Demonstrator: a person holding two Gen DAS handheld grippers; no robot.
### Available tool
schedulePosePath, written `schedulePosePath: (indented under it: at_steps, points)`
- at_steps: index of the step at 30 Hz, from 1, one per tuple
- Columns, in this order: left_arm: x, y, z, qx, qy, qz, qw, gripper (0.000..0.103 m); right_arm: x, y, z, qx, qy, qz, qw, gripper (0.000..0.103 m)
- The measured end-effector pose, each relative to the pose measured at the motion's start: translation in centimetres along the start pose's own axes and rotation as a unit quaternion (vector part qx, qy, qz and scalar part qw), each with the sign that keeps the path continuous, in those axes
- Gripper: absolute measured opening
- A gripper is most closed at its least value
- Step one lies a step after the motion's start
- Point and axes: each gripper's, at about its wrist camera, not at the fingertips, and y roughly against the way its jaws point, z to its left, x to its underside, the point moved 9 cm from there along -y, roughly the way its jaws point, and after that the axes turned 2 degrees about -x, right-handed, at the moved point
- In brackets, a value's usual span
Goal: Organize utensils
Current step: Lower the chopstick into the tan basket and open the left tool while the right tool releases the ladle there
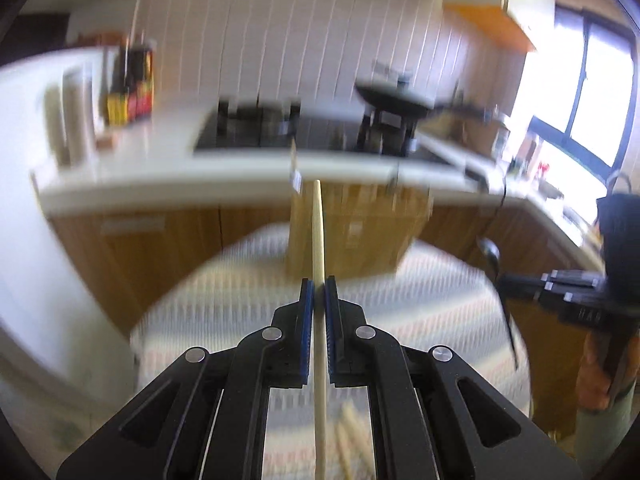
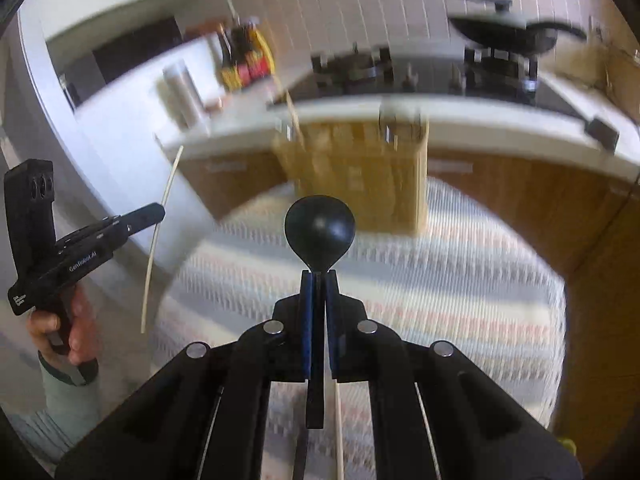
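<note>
Left gripper (image 1: 319,286), lower centre of left wrist view: blue pads clamped on a pale chopstick (image 1: 317,232). Stick runs up between the pads, tip reaching mid-frame in front of the wooden utensil holder (image 1: 360,232). More pale sticks lie blurred at bottom centre, on the striped cloth (image 1: 240,292).

Right gripper (image 2: 319,280), lower centre of right wrist view: pads closed on the neck of a black spoon (image 2: 320,226) — bowl sticks out just past the fingertips, handle runs back between the fingers. Holder sits behind it at centre, w/ one stick leaning in its left side.

Cross-views:
- Left gripper shows at left edge of right wrist view, held by a hand (image 2: 64,328), chopstick slanting up.
- Right gripper shows at right edge of left wrist view, spoon tilted.

Background, upper frame — counter (image 1: 180,168), stove, black pan (image 2: 508,34), bottles. Heavy blur.
</note>
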Motion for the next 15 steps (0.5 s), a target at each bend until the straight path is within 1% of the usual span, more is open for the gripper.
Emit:
schedulePosePath:
  at_steps: [3, 4, 6, 9, 10, 12, 13, 15]
  points:
    - [-5.0, -0.8, -0.9, 0.01, 0.007, -0.052, 0.9986, 0.004, -3.5, 0.4, -0.1, -0.008, -0.005, -0.038, 0.999, 0.005]
    - [-6.0, -0.8, -1.1, 0.009, 0.007, -0.065, 0.9978, 0.004, -4.8, 0.5, -0.2, -0.004, -0.003, -0.053, 0.999, 0.005]
    - [-8.1, -1.5, -1.6, 0.005, 0.006, -0.093, 0.9956, 0.004, -6.8, 0.6, -0.5, 0.014, 0.006, -0.083, 0.996, 0.005]
    - [-11.5, -2.9, -1.9, 0.002, 0.01, -0.144, 0.9896, 0.004, -9.9, 0.5, -1.4, 0.05, 0.017, -0.131, 0.99, 0.005]
    - [-12.2, -3.5, -1.8, 0.003, 0.013, -0.154, 0.988, 0.004, -10.7, 0.2, -1.7, 0.054, 0.02, -0.141, 0.988, 0.005]
    - [-13.8, -4.8, -1.6, 0.03, 0.026, -0.181, 0.9826, 0.004, -12.2, -0.4, -2.1, 0.06, 0.029, -0.166, 0.984, 0.005]
    - [-14.3, -5.3, -1.4, 0.033, 0.03, -0.19, 0.9807, 0.004, -12.9, -0.6, -2.2, 0.063, 0.033, -0.175, 0.982, 0.005]
    - [-15.1, -7.1, -0.9, 0.028, 0.039, -0.21, 0.9765, 0.004, -14.2, -1.4, -2.6, 0.069, 0.04, -0.196, 0.977, 0.005]
